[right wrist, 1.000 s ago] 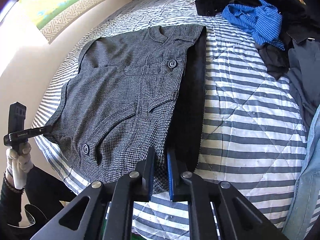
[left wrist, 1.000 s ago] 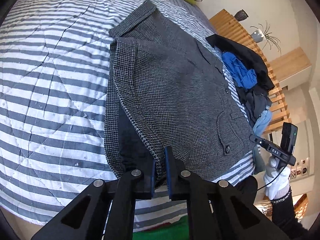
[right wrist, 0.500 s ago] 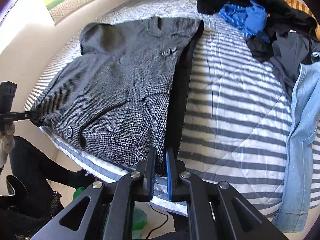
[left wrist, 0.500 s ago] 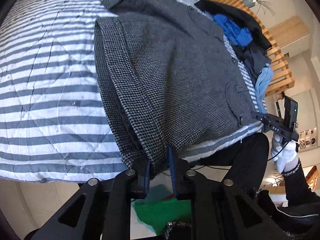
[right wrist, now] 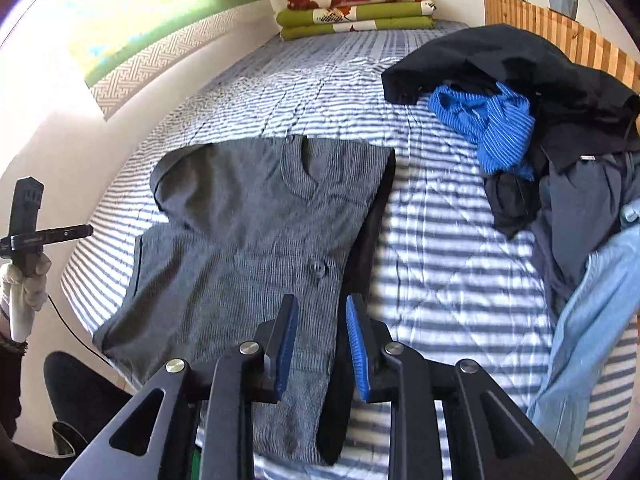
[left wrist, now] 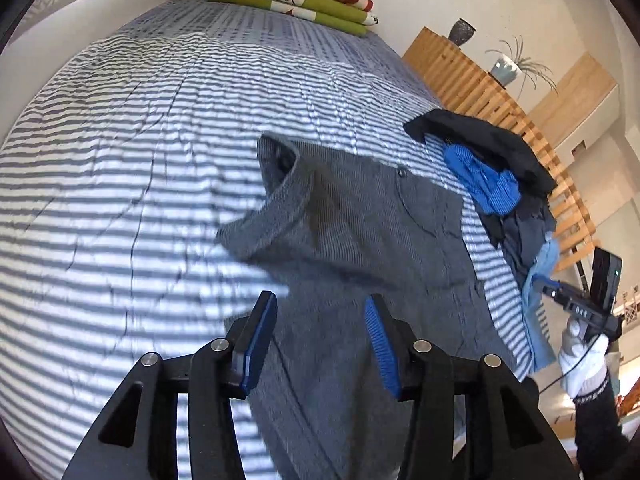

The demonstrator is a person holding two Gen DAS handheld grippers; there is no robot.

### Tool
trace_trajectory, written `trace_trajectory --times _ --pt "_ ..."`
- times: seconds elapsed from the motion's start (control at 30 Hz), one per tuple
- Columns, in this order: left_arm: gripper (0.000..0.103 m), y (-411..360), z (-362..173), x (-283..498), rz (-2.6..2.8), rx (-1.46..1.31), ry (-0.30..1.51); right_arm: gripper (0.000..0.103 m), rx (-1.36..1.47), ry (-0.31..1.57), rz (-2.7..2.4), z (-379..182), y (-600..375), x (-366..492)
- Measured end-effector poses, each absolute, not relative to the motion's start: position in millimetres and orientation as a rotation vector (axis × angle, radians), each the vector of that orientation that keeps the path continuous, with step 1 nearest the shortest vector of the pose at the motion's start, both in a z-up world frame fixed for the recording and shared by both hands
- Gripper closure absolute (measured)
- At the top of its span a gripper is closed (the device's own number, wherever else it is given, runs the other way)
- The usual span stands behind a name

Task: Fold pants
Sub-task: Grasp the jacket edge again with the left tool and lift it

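The grey houndstooth pants [right wrist: 248, 220] lie folded on the striped bed [right wrist: 452, 264], with a dark lining edge along their right side. In the left wrist view the pants [left wrist: 360, 216] show a raised, blurred flap at their left corner. My left gripper [left wrist: 320, 300] hovers above the pants; its jaws are opening and nothing is pressed between the blue pads. My right gripper [right wrist: 320, 304] hangs over the pants' near right edge. Its jaws are also opening and the pads stand clear of the cloth.
A heap of clothes [right wrist: 520, 120] in black, blue stripes and light blue covers the bed's right side. Folded green and red blankets [right wrist: 356, 8] sit at the head. A wooden slatted rail [left wrist: 500, 96] runs along the right. A gloved hand [left wrist: 580, 356] holds the right gripper.
Both grippers were shut on the pants' near edge and have let go. Both have risen and their jaws have spread. The pants now lie farther forward on the bed.
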State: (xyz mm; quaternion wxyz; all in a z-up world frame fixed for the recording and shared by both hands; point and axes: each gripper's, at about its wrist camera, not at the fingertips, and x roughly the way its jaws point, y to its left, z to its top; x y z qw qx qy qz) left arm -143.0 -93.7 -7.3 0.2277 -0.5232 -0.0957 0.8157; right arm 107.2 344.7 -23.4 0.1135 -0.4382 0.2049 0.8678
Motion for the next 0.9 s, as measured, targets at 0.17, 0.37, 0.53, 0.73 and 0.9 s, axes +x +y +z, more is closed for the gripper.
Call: trace_trajectory --times 0.17,0.37,0.53,0.73,0.9 --pt "0.040 -80.1 -39.7 -215.2 2.257 -1.448 -0.296 0.080 -1.305 0.750 2.572 -41.7 350.7 37.7" --pt "0.036 -59.9 -87.4 -228.8 2.160 -1.476 -0.302 0.080 -1.435 0.737 2.490 -90.1 351.0 -23.9" --pt "0.099 -49.3 -107.4 -226.1 2.175 -1.522 -0.109 0.080 -1.469 0.789 2.416 -118.5 363.2 -28.1" --pt "0.071 -64.0 -142.6 -226.4 2.131 -1.711 -0.119 0.080 -1.497 0.766 2.364 -131.9 366.8 -24.6" --pt "0.041 -77.0 -109.7 -244.9 2.179 -1.583 -0.278 0.080 -1.495 0.694 2.403 -117.5 368.6 -25.6"
